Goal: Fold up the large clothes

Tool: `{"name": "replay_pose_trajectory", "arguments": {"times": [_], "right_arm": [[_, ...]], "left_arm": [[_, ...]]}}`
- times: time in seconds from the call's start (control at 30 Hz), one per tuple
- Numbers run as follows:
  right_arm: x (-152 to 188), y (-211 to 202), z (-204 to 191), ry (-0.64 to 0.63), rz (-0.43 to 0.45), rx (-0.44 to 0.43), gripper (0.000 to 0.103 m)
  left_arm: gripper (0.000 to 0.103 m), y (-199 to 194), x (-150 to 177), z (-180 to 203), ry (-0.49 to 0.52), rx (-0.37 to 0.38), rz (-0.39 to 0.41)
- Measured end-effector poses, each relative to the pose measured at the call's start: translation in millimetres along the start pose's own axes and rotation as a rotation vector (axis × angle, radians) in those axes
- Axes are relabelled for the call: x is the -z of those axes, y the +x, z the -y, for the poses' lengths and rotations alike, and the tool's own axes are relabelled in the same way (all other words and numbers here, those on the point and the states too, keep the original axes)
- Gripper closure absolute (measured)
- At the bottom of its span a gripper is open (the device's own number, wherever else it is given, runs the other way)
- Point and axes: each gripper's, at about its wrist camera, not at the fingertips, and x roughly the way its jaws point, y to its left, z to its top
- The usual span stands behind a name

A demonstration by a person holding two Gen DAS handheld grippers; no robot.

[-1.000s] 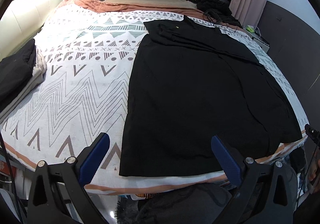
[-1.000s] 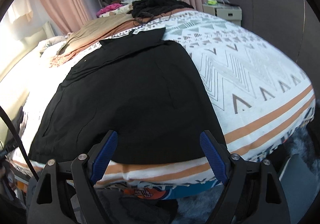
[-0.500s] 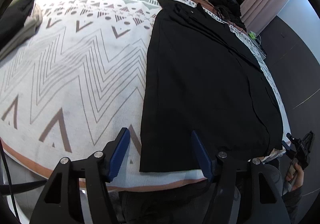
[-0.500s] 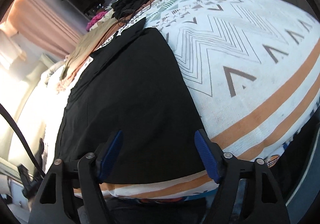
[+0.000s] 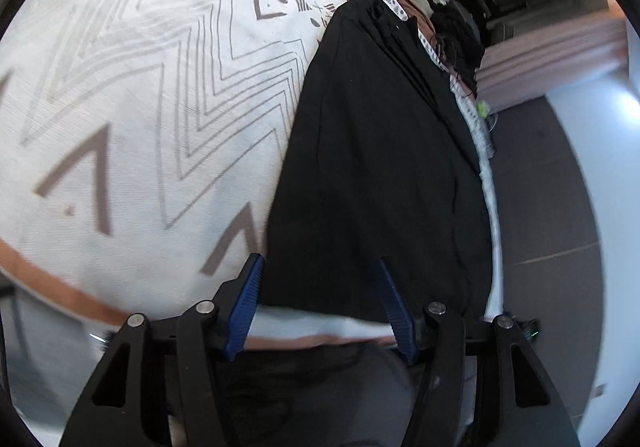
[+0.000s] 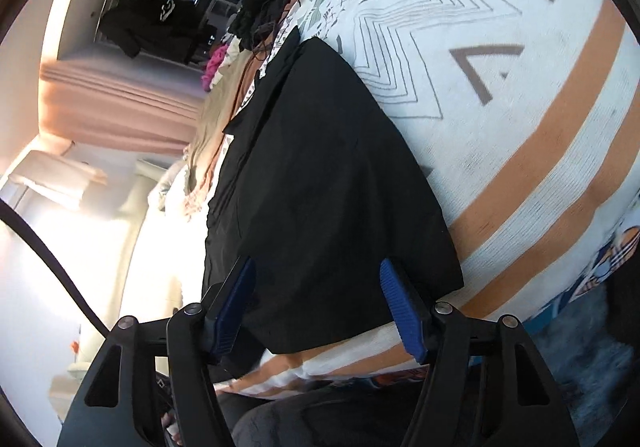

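1. Lay spread flat and dark across the patterned bedspread (image 5: 152, 95): the black garment (image 5: 380, 175), collar end far off toward the pile of clothes (image 5: 456, 35) at the far side, near hem along the bed's near edge.

2. Dropped low and swung in from the hovering stance of a second earlier: left gripper (image 5: 320, 287), now straddling the garment's near left corner, jaws parted wide, nothing yet between them. Left blue pad just off the cloth's edge over the bedspread, right pad over the black cloth.

3. Moved likewise: right gripper (image 6: 316, 291), tilted and brought down to the hem near the garment's right corner (image 6: 448, 283). Jaws wide too, holding nothing; cloth seen between the pads, contact not discernible.

4. Narrowed somewhat from the widest spread seen a second before, yet plainly not closed.

5. Read as the approach finished and the pinch about to come: both bottom corners lined up for a lift, probably to carry the hem up toward the collar.

6. Noted as a risk: catching the bedspread along with the hem, since both lie flush at the bed's edge.
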Motion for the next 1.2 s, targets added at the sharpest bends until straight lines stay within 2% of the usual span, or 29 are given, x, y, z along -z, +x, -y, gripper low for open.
{"name": "replay_pose_trajectory", "arguments": {"times": [0.1,0.27,0.33,0.37,0.53,0.63,0.73,0.8,0.87,0.93,1.03,1.2], "right_arm": [[-5.5,-3.0,5.4,0.02,0.046,0.03,0.041],[-16.6,-31.8,13.0,-0.022,0.162,0.161,0.041],[-19.8,-39.7,23.8,-0.02,0.171,0.22,0.041],[-19.8,-42.7,31.2,-0.008,0.168,0.23,0.041],[-9.0,-47.5,54.2,0.036,0.138,0.1,0.041],[-1.4,-36.5,58.4,0.059,0.107,0.009,0.041],[-6.4,-28.3,68.5,0.069,0.08,-0.059,0.041],[-17.1,-21.4,75.6,0.048,0.08,-0.049,0.041],[-27.1,-18.3,79.1,0.03,0.1,-0.032,0.042],[-28.6,-15.6,78.8,0.026,0.123,-0.011,0.052],[-35.8,-11.6,83.9,0.019,0.137,0.027,0.062],[-43.8,-4.7,90.3,-0.025,0.141,0.09,0.074]], "left_arm": [[0.045,8.3,-8.9,0.8,-0.026,0.035,0.009],[0.045,14.0,-9.8,9.6,-0.005,0.055,0.004],[0.045,12.5,-6.8,10.2,0.002,0.054,0.01],[0.05,12.9,-5.9,10.1,0.003,0.053,0.014],[0.059,10.3,1.5,4.4,-0.013,0.051,0.041],[0.06,10.6,2.6,8.4,0.001,0.06,0.053],[0.06,10.2,1.8,13.9,0.011,0.103,0.075],[0.06,11.4,-2.0,17.5,0.007,0.128,0.087],[0.06,13.0,-5.0,20.2,0.012,0.119,0.096],[0.06,17.6,-8.4,23.6,0.008,0.076,0.099],[0.06,23.2,-9.9,22.8,-0.003,-0.005,0.103],[0.069,23.7,-7.5,19.2,-0.001,-0.05,0.129]]}}
